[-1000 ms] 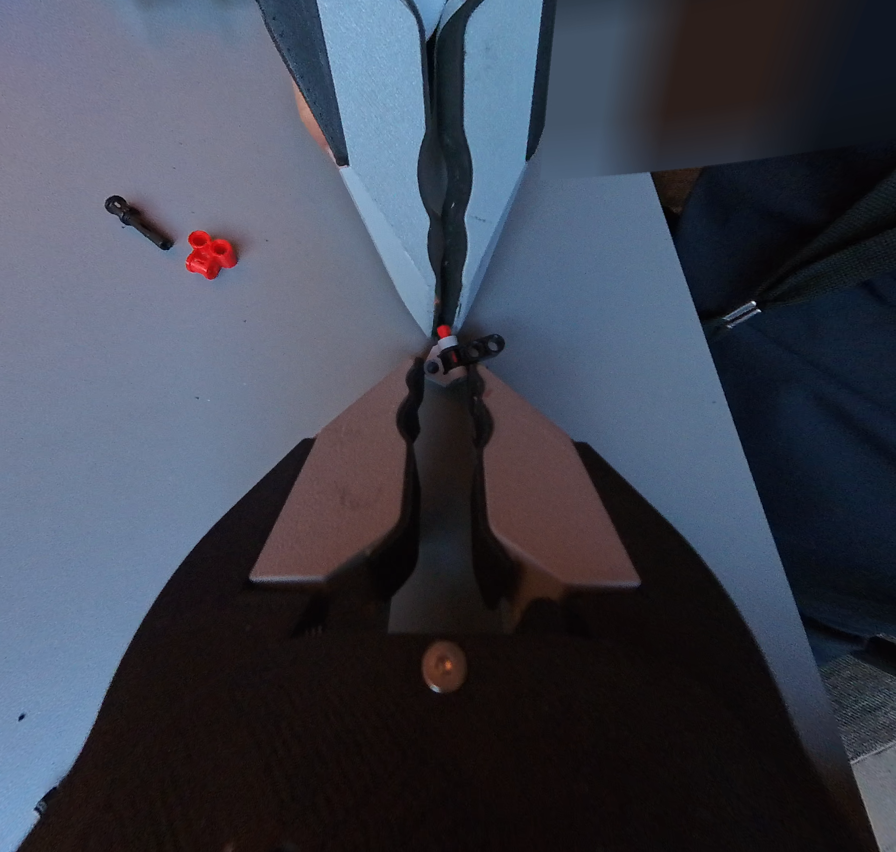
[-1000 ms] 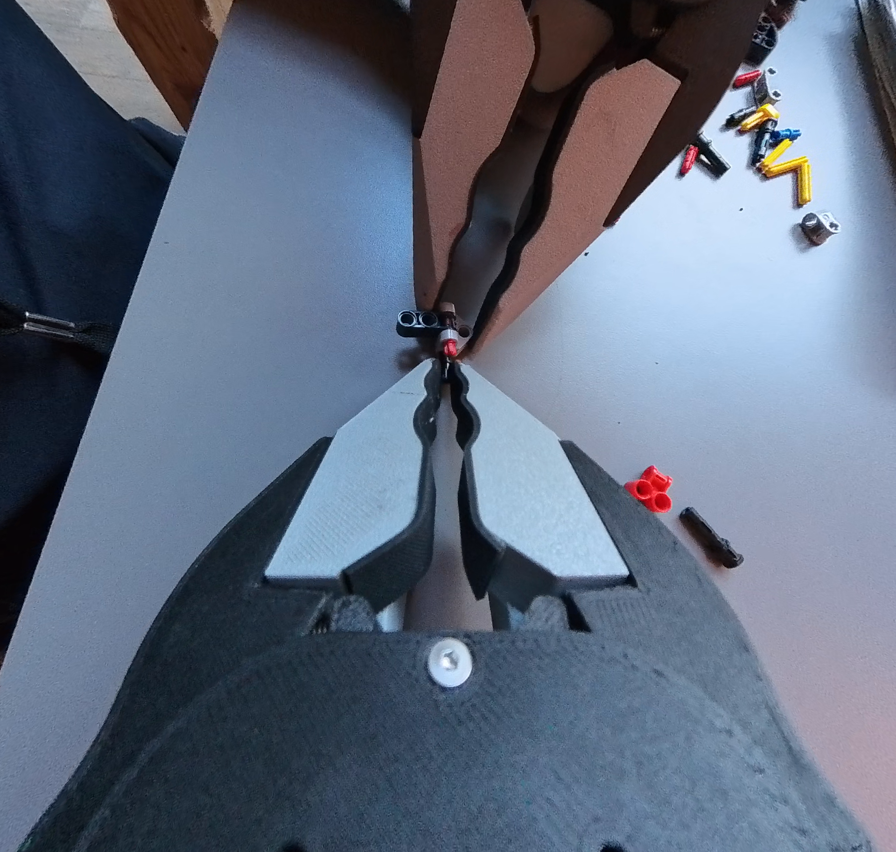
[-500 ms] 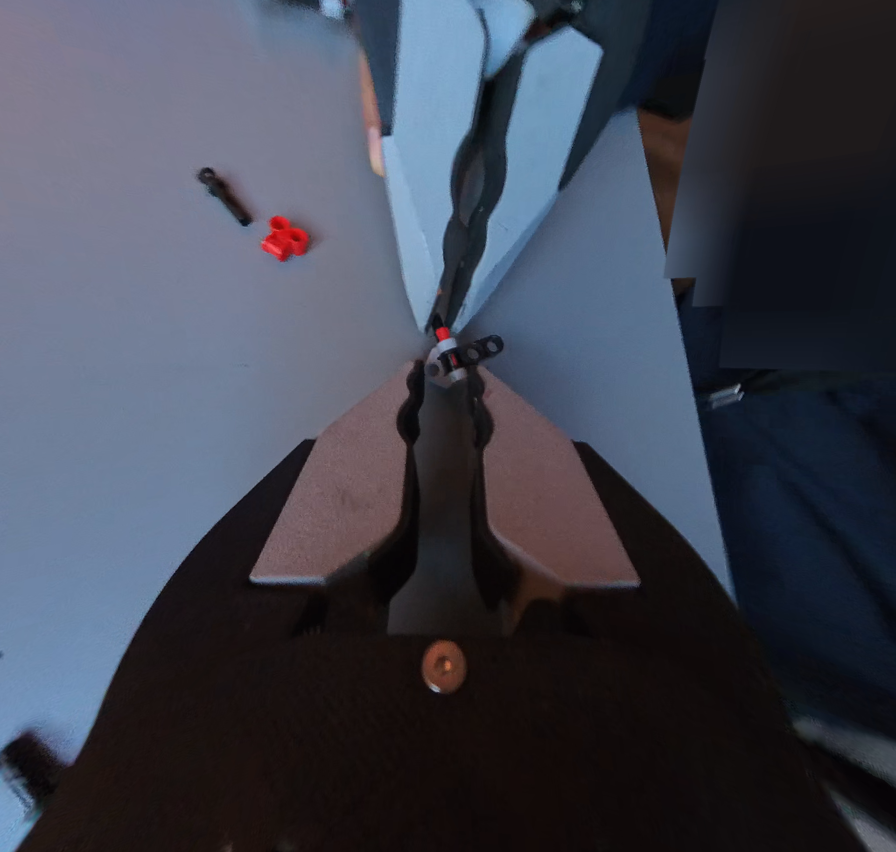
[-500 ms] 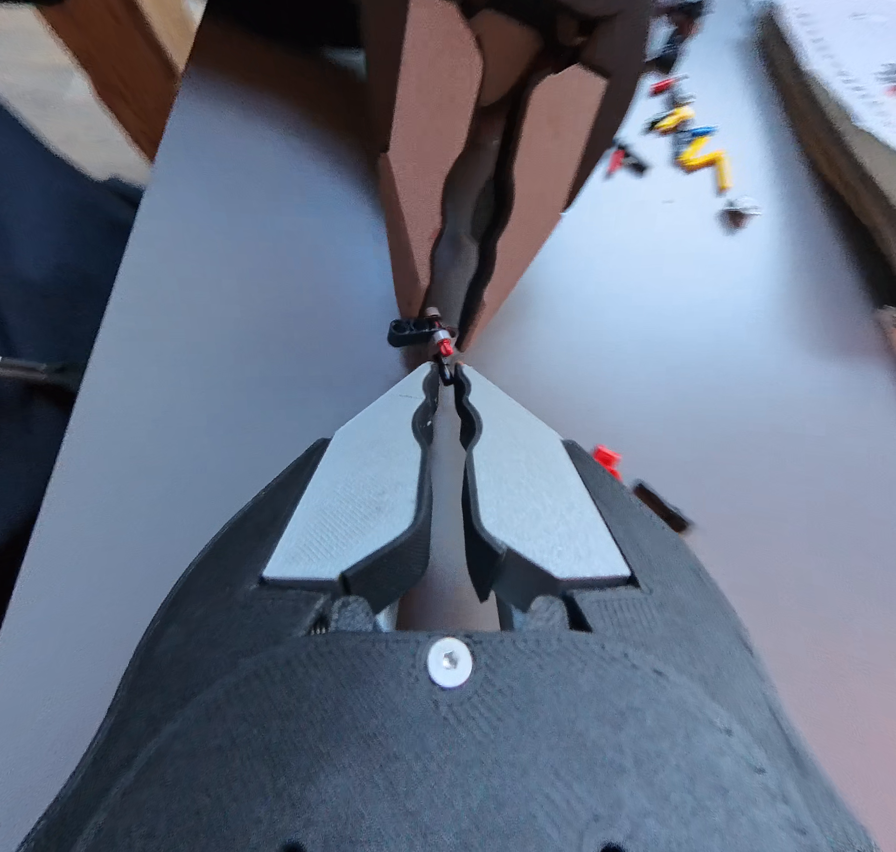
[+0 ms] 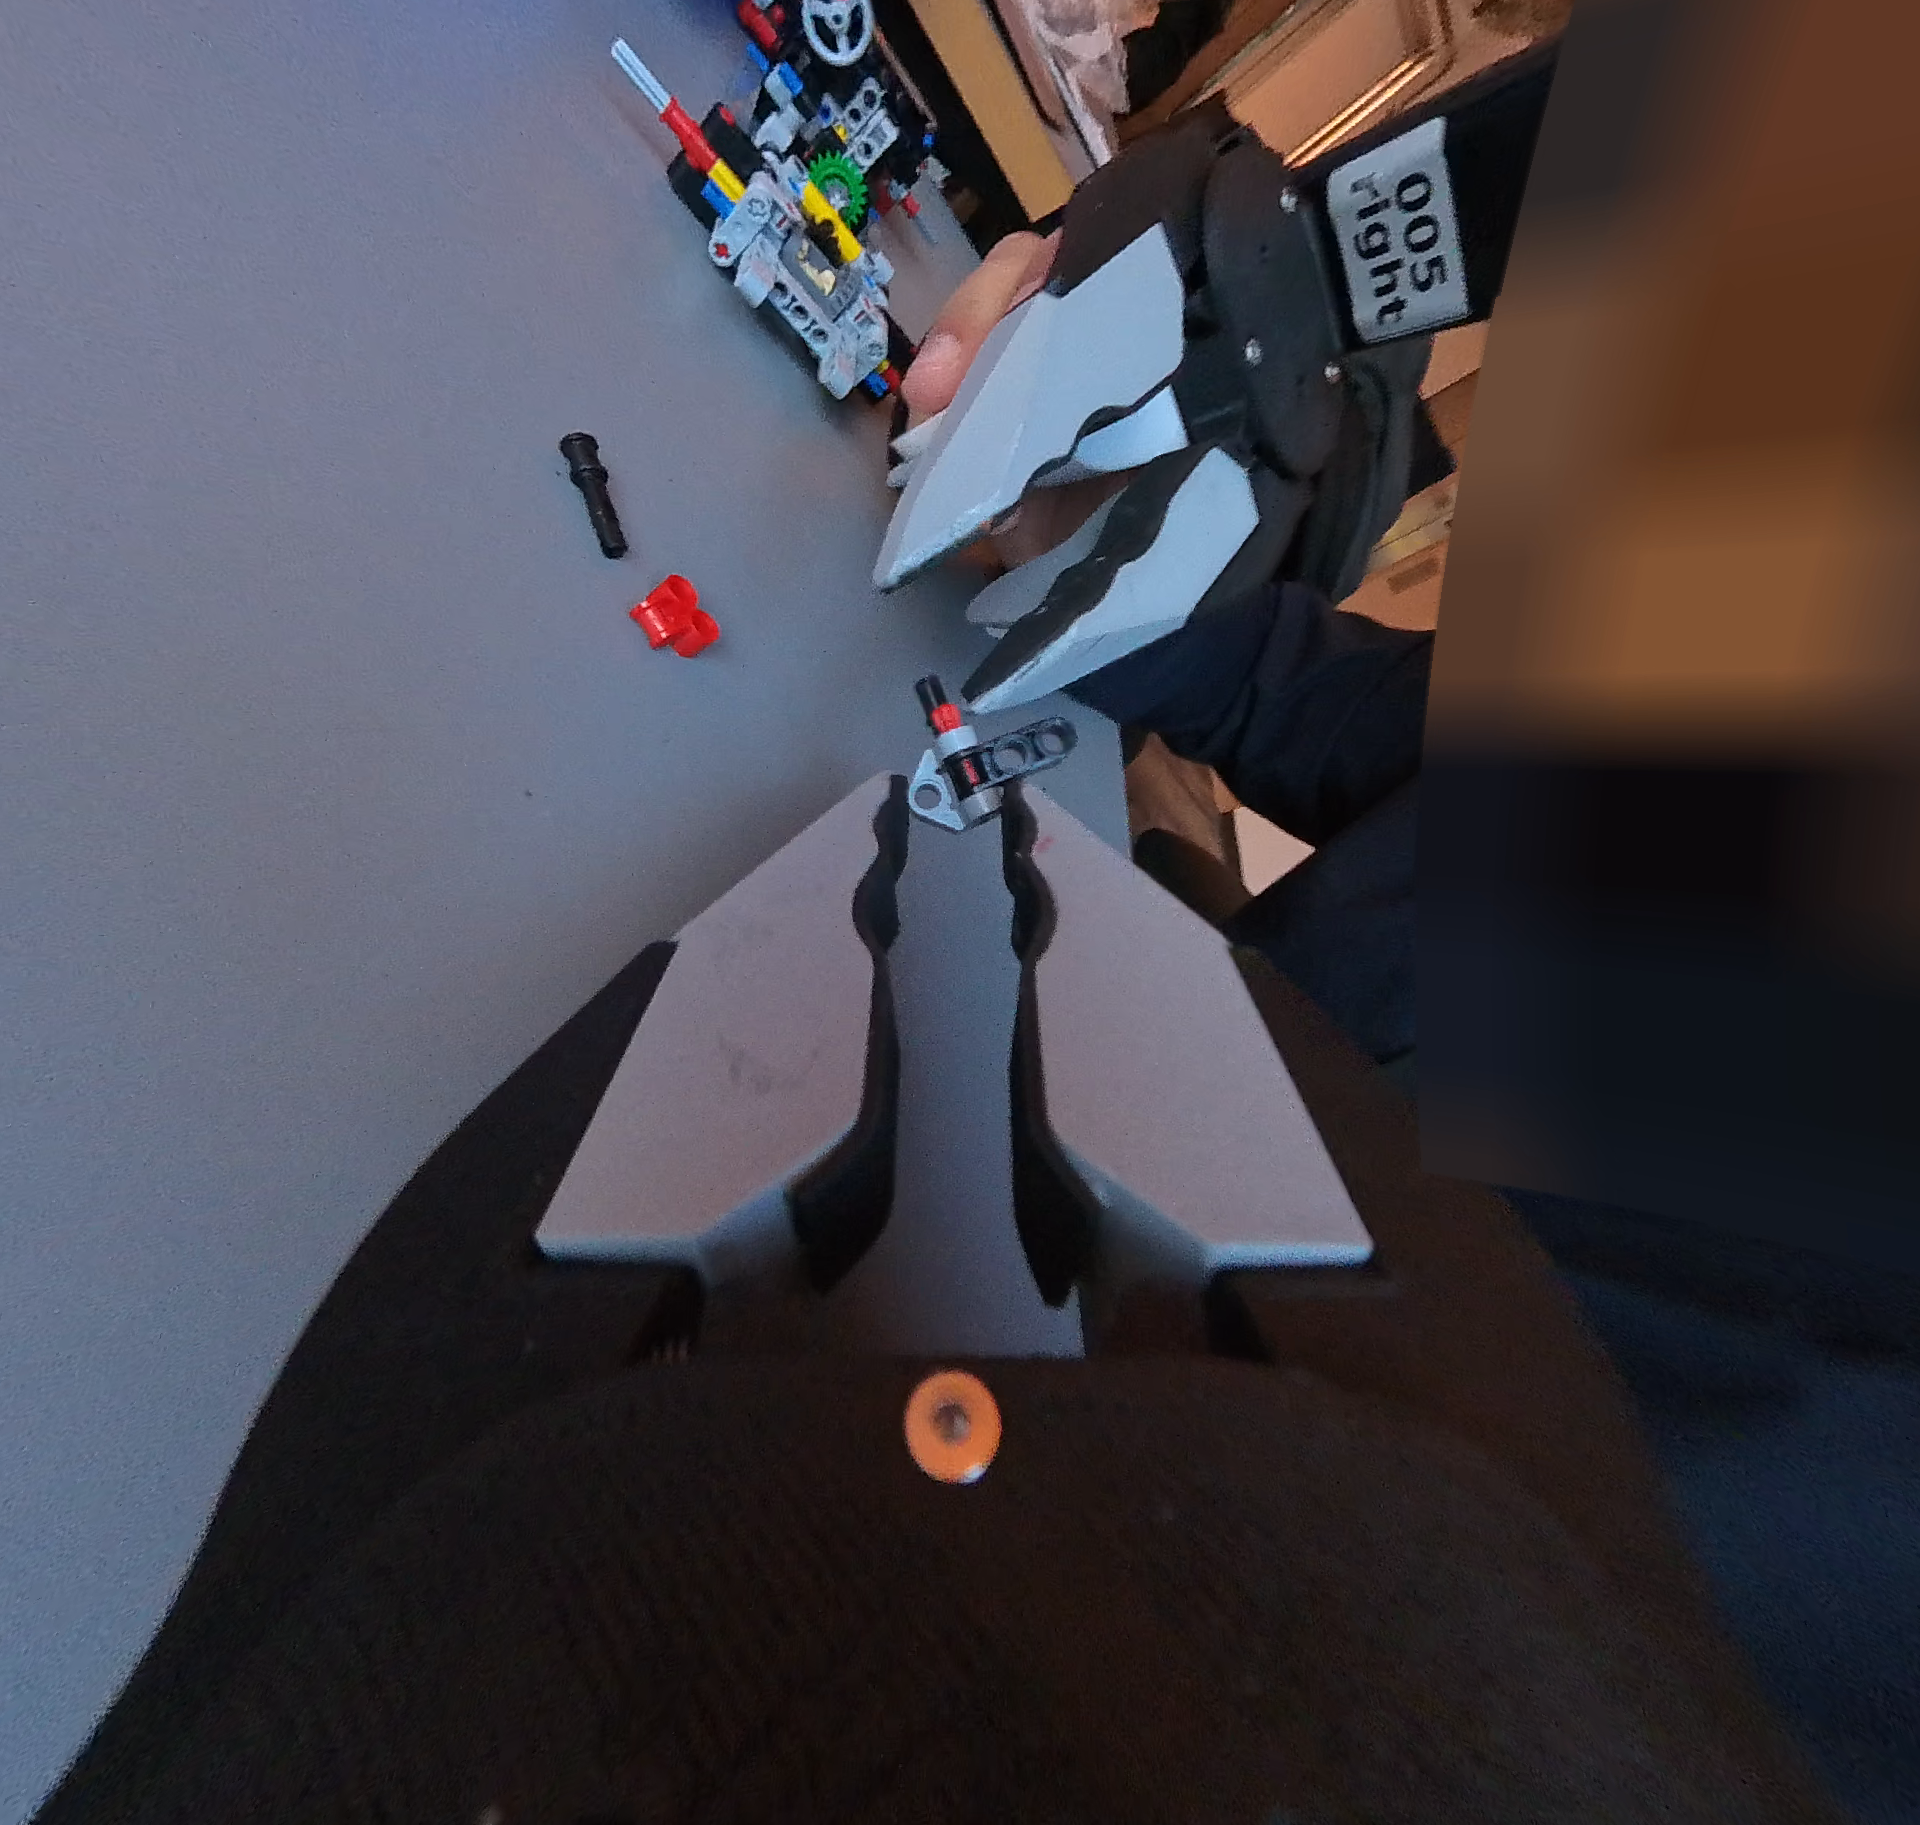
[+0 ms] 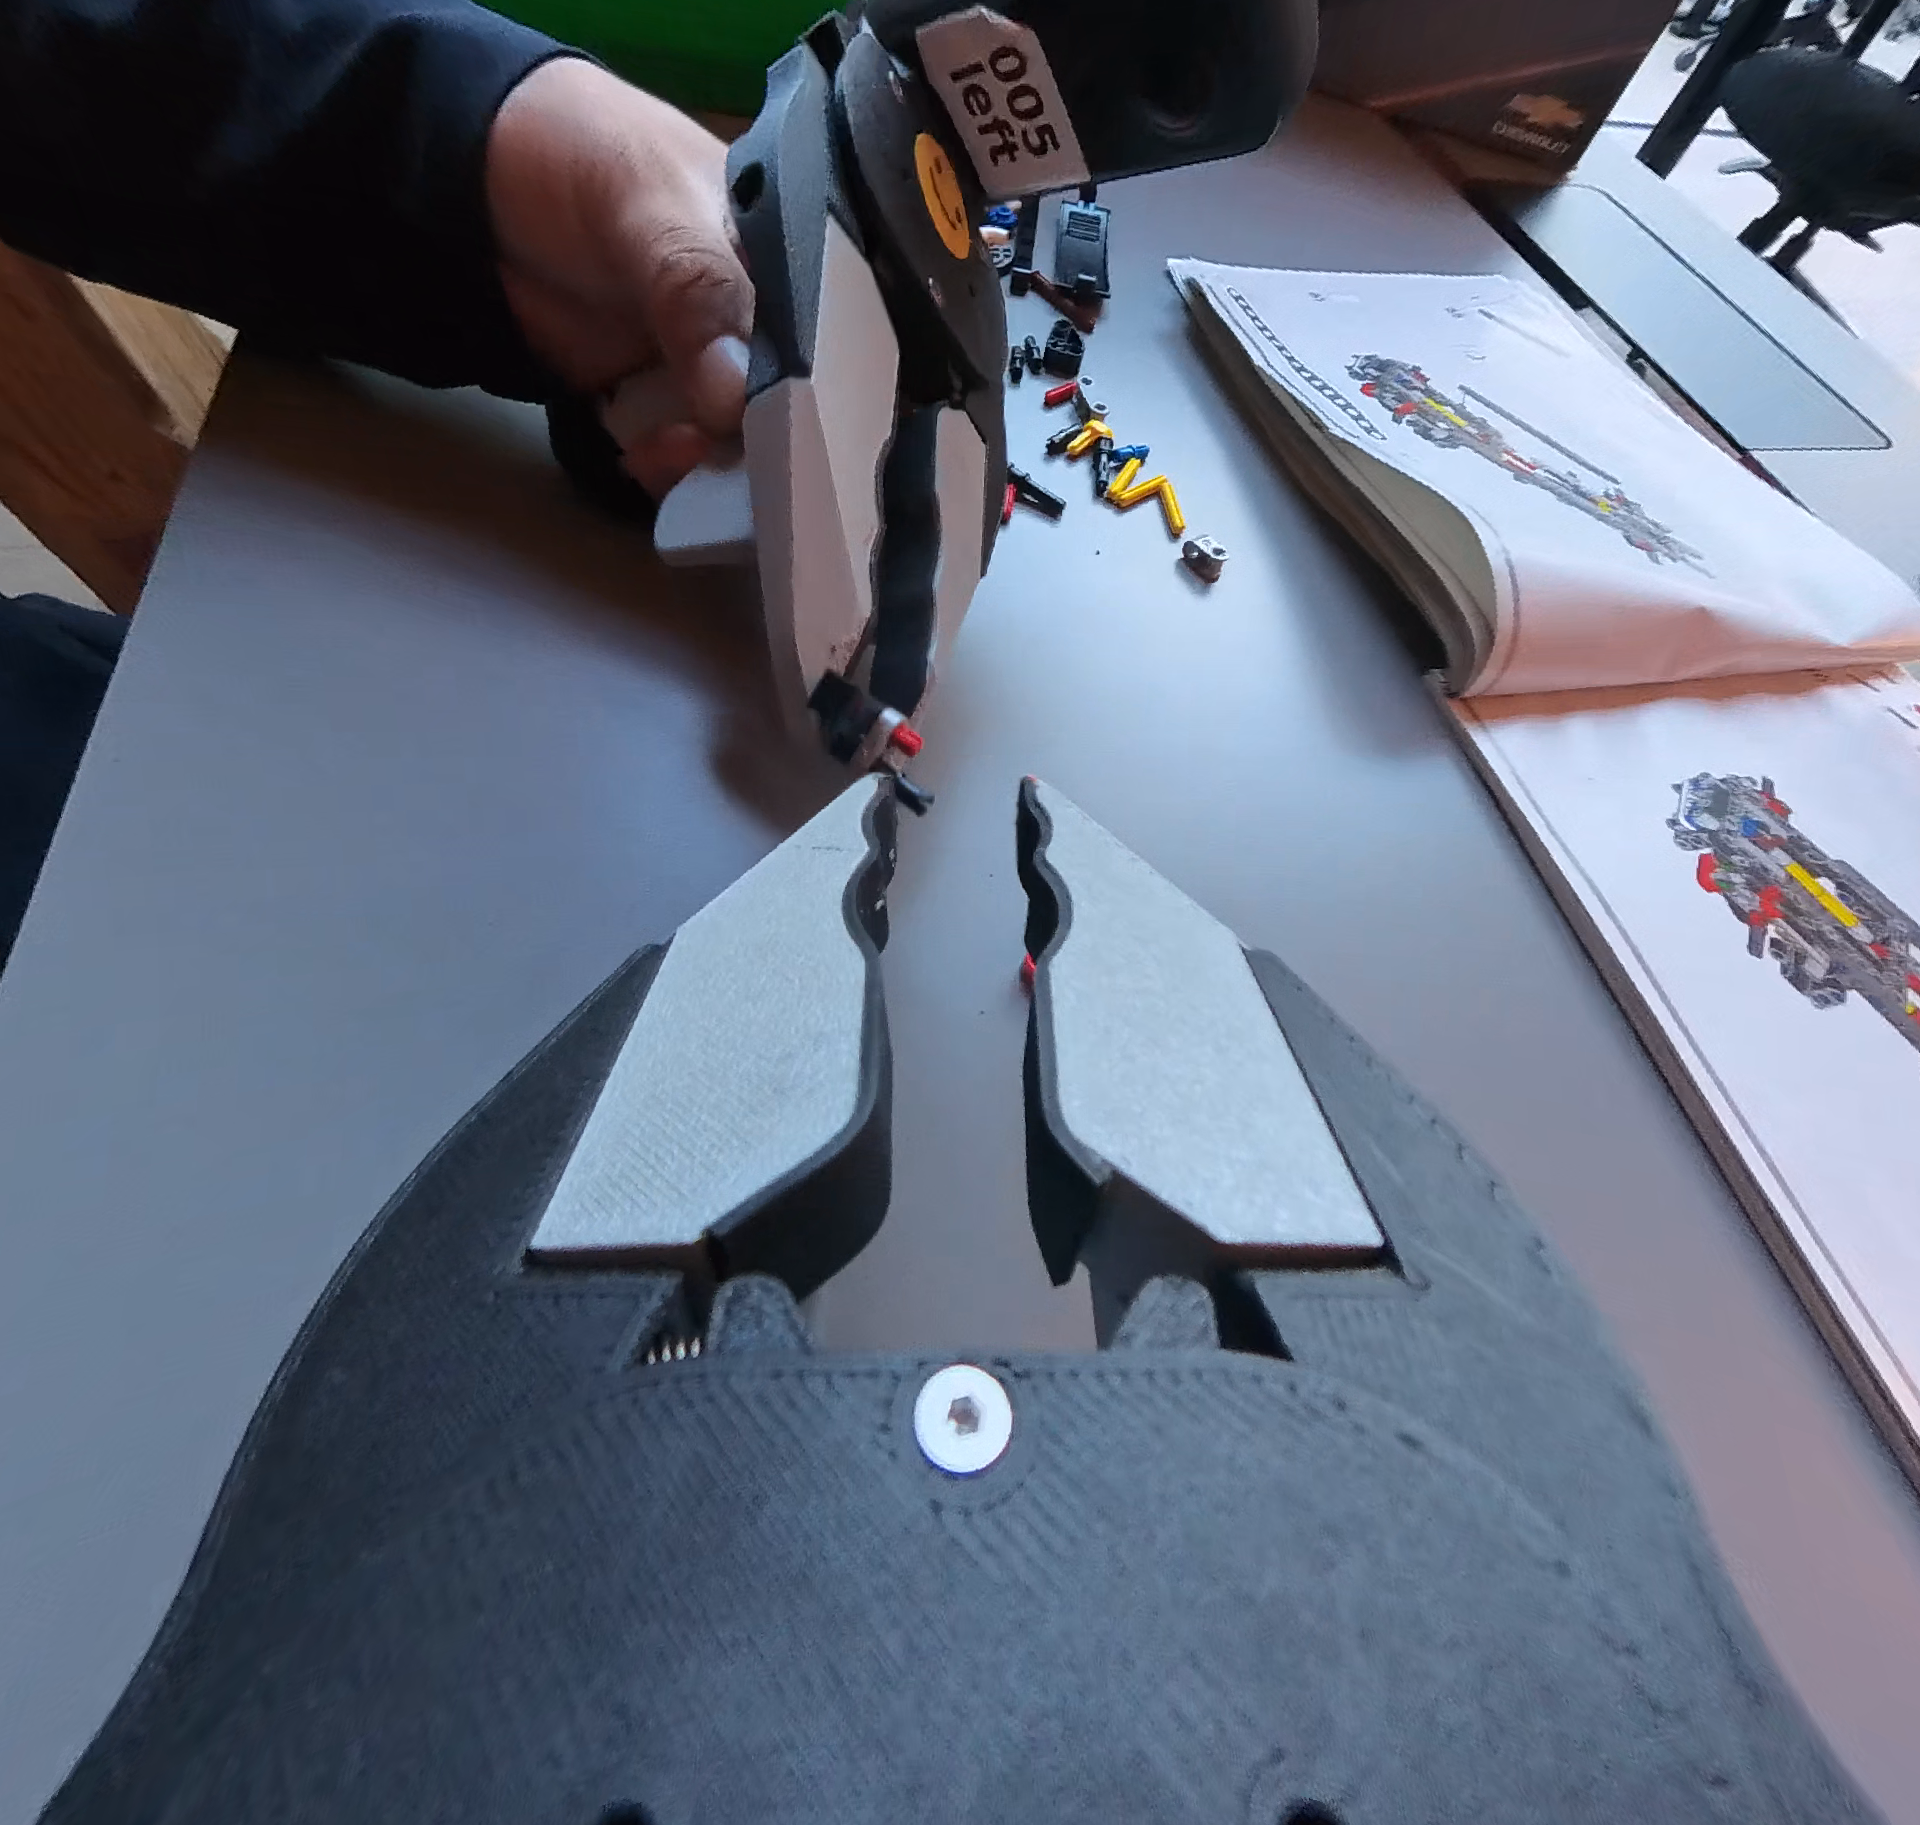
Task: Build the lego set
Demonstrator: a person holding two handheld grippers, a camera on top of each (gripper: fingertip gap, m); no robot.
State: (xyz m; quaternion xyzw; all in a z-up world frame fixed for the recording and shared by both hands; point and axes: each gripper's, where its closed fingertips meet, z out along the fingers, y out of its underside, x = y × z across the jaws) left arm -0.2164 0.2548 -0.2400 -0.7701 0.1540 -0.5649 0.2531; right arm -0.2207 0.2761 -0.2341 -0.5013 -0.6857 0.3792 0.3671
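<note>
A small brick assembly [image 5: 971, 762], made of a grey connector, a black beam with round holes and a red-and-black pin standing out of it, sits at the tips of the left gripper [image 5: 951, 801], whose fingers [image 5: 1023, 830] stand narrowly apart and are closed on the grey part, holding it clear above the grey table [image 5: 260, 632]. In the right wrist view the same piece shows as a dark lump with a grey collar and a red stub at the end of the left gripper, which a hand [image 6: 623, 258] in a dark sleeve holds tilted down toward the table. The right gripper [image 6: 956, 799] faces it with its fingers [image 6: 1049, 840] apart and nothing between them; the black end of the pin lies just beside the tip of one finger, and whether it touches cannot be told. On the table near the left gripper lie a red connector [image 5: 673, 615] and, just beyond it, a black pin [image 5: 594, 494]. Farther off stands a partly built brick model [image 5: 805, 217] with a green gear and a small steering wheel. To the other side lie a scatter of small loose parts [image 6: 1117, 466], yellow, black, blue and red, and beyond them an open instruction book [image 6: 1558, 487] with coloured drawings.
</note>
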